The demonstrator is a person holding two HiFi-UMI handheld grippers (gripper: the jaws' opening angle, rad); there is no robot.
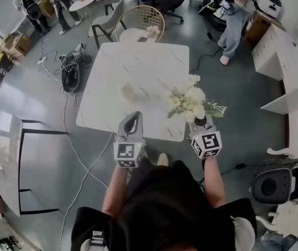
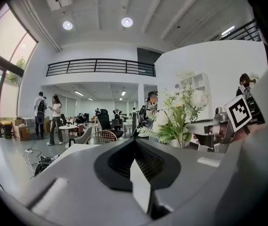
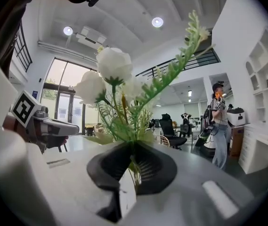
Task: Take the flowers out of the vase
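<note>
A bunch of white flowers with green leaves (image 1: 190, 101) hangs over the front right part of the white marble table (image 1: 138, 67). My right gripper (image 1: 201, 122) is shut on its stems. In the right gripper view the stems (image 3: 133, 166) run up between the closed jaws to the blooms (image 3: 114, 66). My left gripper (image 1: 136, 115) is at the table's front edge, shut and holding nothing, and its jaws (image 2: 134, 144) meet in its own view. The flowers (image 2: 178, 109) are to its right. A small cream object (image 1: 128, 92) stands on the table; I cannot tell if it is the vase.
A round wire chair (image 1: 138, 19) stands at the table's far side. A black bag and cables (image 1: 71, 73) lie on the floor to the left. White shelving (image 1: 290, 72) lines the right. People stand far off by a round table (image 1: 59, 4) and at the back right (image 1: 233, 25).
</note>
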